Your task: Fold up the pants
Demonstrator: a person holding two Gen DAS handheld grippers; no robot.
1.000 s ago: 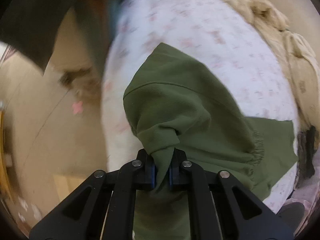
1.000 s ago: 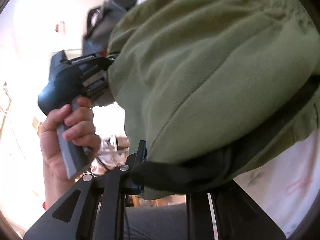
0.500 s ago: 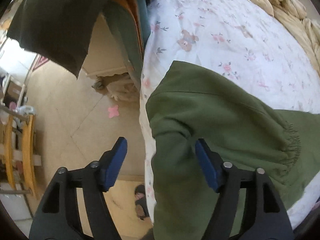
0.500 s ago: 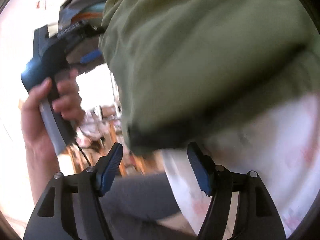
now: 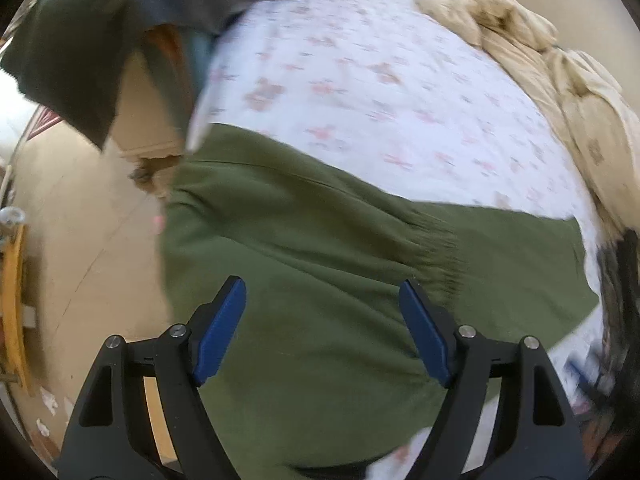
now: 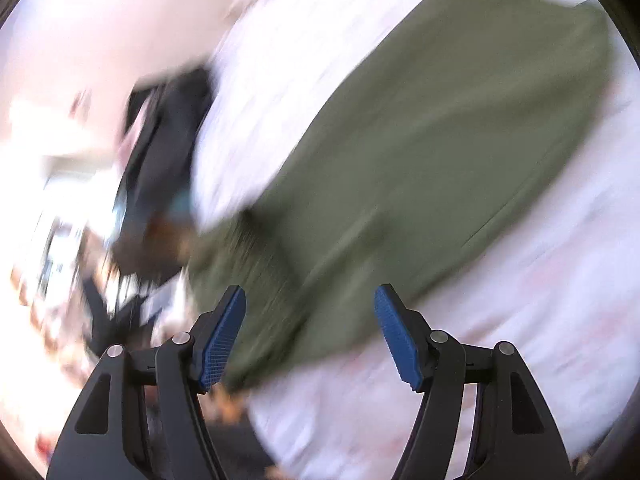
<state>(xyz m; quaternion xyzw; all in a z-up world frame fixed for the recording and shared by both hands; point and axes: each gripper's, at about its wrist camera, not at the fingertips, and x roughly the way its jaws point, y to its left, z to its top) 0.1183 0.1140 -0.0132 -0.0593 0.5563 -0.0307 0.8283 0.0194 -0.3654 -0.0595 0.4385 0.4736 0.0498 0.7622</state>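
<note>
The olive green pants [image 5: 320, 256] lie folded on the white flowered bed sheet [image 5: 360, 80], with a gathered elastic band [image 5: 440, 256] showing toward the right. My left gripper [image 5: 322, 332] is open and empty, hovering over the near part of the pants. In the blurred right wrist view the pants [image 6: 420, 152] stretch from the near left to the far right. My right gripper [image 6: 310, 336] is open and empty above their near end.
A rumpled beige blanket [image 5: 540, 52] runs along the bed's far right side. Dark clothes [image 5: 120, 28] hang at the upper left by the bed's edge. Beige floor [image 5: 80, 220] lies to the left. A dark object [image 6: 160, 152] sits left of the bed.
Both grippers let go of the pants and opened. The pants dropped flat onto the bed. Both grippers have pulled back and swung, the right one fast.
</note>
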